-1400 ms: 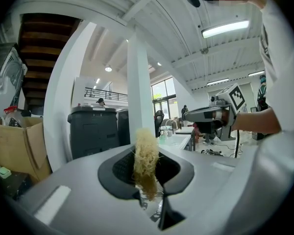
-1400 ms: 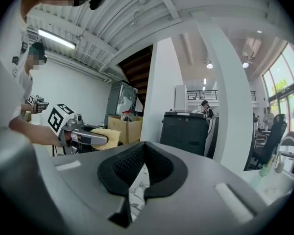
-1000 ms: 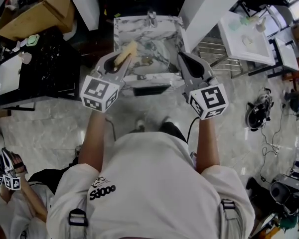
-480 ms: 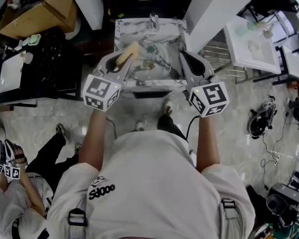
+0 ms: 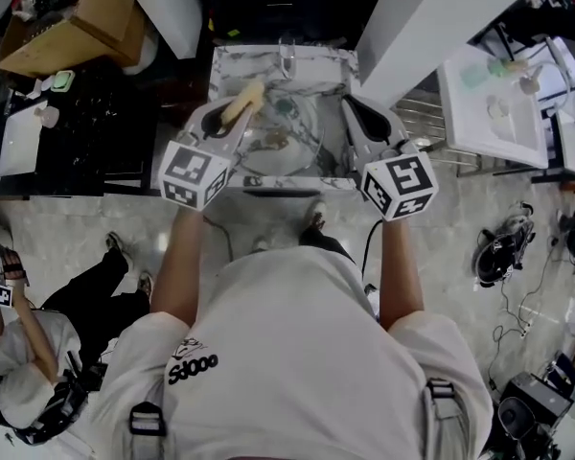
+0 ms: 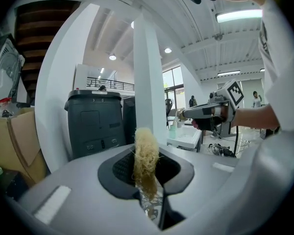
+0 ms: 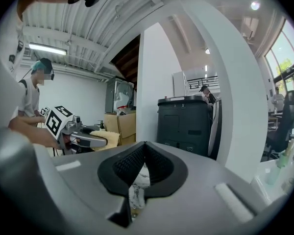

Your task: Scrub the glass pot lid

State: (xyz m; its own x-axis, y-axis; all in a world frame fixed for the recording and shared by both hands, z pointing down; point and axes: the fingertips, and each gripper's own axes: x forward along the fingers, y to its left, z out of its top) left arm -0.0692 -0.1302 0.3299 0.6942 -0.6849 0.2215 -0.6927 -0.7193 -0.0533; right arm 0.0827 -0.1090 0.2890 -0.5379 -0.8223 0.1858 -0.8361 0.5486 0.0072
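A marble sink [image 5: 232, 65] stands in front of me, and a round glass pot lid [image 5: 297, 132] lies in its basin; its details are faint. Above the basin's left side, my left gripper [image 5: 238, 111] is shut on a yellow fibrous scrubber [image 5: 243, 102]. The left gripper view shows that scrubber [image 6: 146, 163] pinched upright in my left gripper [image 6: 147, 173]. My right gripper [image 5: 355, 113] hovers over the basin's right side. In the right gripper view my right gripper [image 7: 144, 153] has its ribbed pads together with nothing between them, and the left gripper [image 7: 95, 140] shows off to the left.
A faucet [image 5: 287, 57] rises at the sink's far edge. A black counter [image 5: 96, 123] and a cardboard box [image 5: 67, 27] are to the left. A white pillar [image 5: 412, 22], a wire rack [image 5: 429, 118] and a white basin unit [image 5: 489, 103] are to the right. Another person [image 5: 38, 381] stands at lower left.
Both grippers hold nearly the same pose over the sink. The view has crept slightly forward, and the person at lower left has stepped further left.
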